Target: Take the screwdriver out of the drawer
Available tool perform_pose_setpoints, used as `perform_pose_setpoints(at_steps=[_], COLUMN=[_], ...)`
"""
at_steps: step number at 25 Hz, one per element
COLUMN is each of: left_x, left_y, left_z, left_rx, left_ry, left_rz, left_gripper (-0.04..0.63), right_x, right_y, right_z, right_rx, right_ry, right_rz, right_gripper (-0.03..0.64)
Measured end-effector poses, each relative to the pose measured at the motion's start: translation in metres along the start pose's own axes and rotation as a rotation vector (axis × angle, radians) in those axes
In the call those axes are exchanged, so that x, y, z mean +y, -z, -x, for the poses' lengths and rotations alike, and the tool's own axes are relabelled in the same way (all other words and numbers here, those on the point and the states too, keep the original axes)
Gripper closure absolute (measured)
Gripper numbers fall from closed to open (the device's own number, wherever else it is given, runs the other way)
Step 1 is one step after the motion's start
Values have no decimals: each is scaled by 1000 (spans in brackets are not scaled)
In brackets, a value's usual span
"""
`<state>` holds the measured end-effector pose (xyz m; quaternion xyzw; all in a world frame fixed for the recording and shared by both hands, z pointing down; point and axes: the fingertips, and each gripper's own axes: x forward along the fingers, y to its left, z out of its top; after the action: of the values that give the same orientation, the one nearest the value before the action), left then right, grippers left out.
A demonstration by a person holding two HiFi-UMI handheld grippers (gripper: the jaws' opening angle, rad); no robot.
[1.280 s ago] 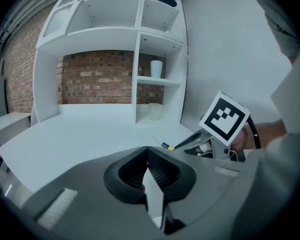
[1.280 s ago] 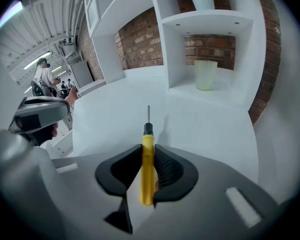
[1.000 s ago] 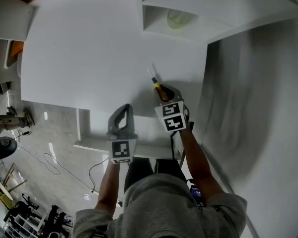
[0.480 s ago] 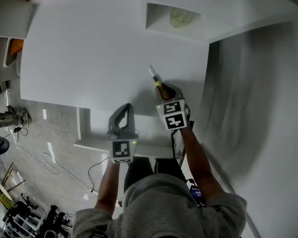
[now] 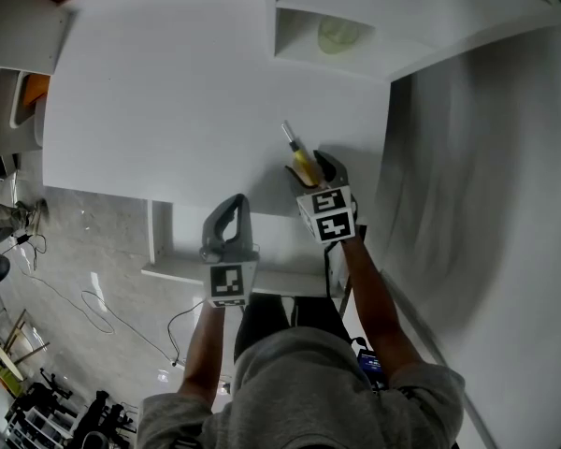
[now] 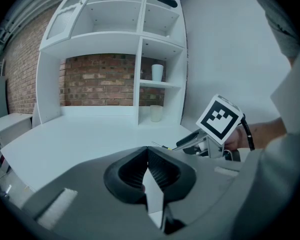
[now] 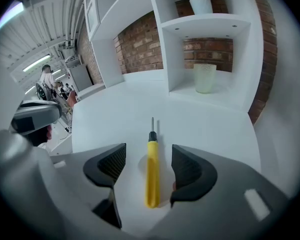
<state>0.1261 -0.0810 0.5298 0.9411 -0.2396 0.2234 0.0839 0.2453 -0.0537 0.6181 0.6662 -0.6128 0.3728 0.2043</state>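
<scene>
The right gripper (image 7: 150, 160) is opening its jaws. The screwdriver (image 7: 152, 174) lies on the desk (image 7: 205, 129) between them, untouched, shaft pointing straight ahead. The left gripper (image 6: 148, 170), closed and empty, sits farther away.

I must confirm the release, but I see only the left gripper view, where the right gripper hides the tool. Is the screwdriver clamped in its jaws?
Observer: No. The right gripper's jaws are opening; the screwdriver lies between them, touching neither.
Operator: Lies on what?
Observer: Flat on the white desk top, yellow handle toward the person.
Operator: Is my left gripper clear of it?
Observer: Yes; head view shows the left gripper at the desk's front edge, apart from it.
</scene>
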Motion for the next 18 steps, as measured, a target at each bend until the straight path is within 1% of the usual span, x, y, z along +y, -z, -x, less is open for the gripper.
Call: perform_pose_setpoints(at_steps=[3, 6, 9, 12, 18], left_x=[-2, -4, -5, -9, -15], left_y=[-5, -12, -24, -37, -67], left_z=[5, 12, 21, 34, 68], left_rx=[-11, -27, -48, -73, -131], left_ry=[-1, -5, -9, -14, -27], left_rz=[-10, -15, -22, -35, -51], left_gripper=[584, 584, 584, 584, 584], right_x=[3, 7, 14, 22, 45], right_y=[-4, -10, -22, -36, -61], right_z=[7, 19, 36, 59, 113], right_rx=[-18, -39, -80, -132, -228], right_ry=[3, 7, 15, 21, 47], right_rz=[7, 20, 34, 48, 83], right_gripper=[322, 334, 377, 397, 467])
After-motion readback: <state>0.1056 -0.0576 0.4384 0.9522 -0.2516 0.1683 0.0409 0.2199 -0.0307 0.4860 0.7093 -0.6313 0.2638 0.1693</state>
